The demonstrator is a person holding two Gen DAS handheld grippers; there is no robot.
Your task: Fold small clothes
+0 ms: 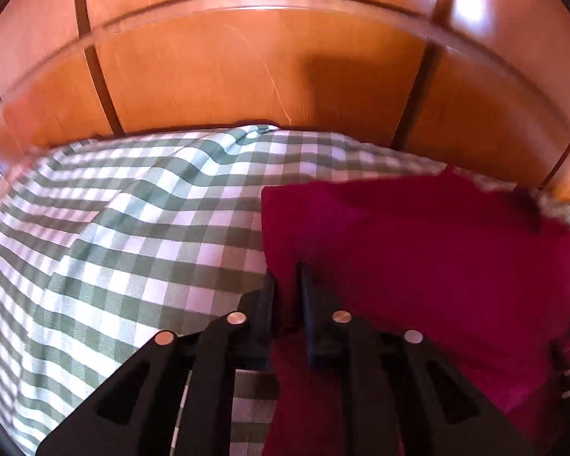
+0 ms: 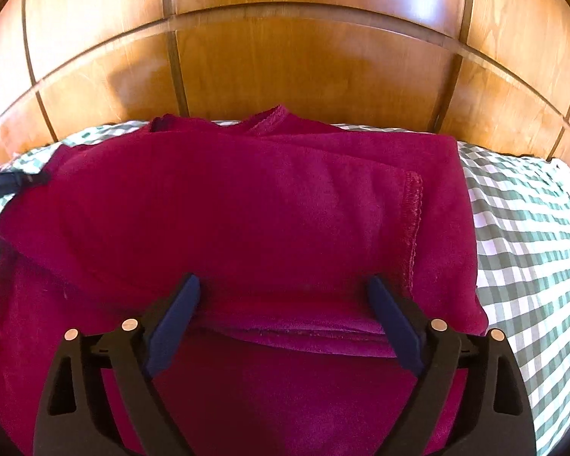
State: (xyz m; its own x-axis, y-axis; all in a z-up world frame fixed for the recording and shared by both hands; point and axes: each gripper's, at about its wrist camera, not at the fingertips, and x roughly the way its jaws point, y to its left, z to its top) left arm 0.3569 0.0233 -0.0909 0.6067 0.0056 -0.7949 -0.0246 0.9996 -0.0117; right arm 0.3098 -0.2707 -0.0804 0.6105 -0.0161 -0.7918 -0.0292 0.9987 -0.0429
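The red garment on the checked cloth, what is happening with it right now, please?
A person is folding a red garment on a green and white checked cloth, with a handheld gripper in each hand. The left gripper has its jaws shut on the garment's left edge. The right gripper is over the near side of the garment with its jaws wide open, holding nothing. The garment is already partly folded, with one layer lying over another. A wooden panel stands behind.

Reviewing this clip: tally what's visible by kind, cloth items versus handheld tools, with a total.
Red garment: 1
Green-and-white checked cloth: 1
Tools: 2, left tool and right tool
Total: 4
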